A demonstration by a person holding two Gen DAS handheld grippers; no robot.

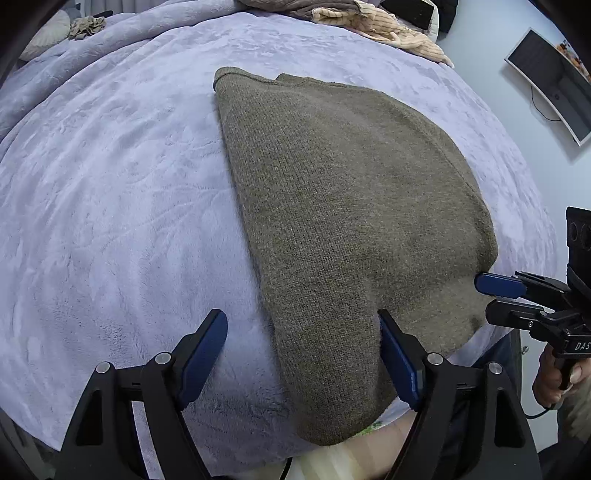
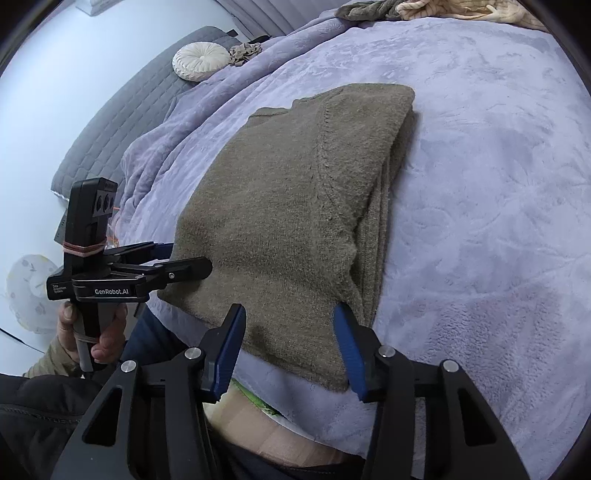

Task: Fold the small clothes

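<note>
An olive-green knit sweater (image 1: 347,206) lies folded lengthwise on a lavender fleece blanket (image 1: 110,206); its near end hangs toward the bed's front edge. It also shows in the right wrist view (image 2: 280,206), with stacked folded layers along its right side. My left gripper (image 1: 303,350) is open, with its jaws on either side of the near left corner of the sweater. My right gripper (image 2: 290,347) is open around the near right corner. Each gripper shows in the other's view: the right one (image 1: 491,295) and the left one (image 2: 192,258), both at the sweater's near edge.
A pile of tan and brown clothes (image 1: 369,18) lies at the far end of the bed. A round cream cushion (image 2: 199,61) and a grey quilted cover (image 2: 122,110) are at the far left. A monitor (image 1: 554,81) hangs on the wall to the right.
</note>
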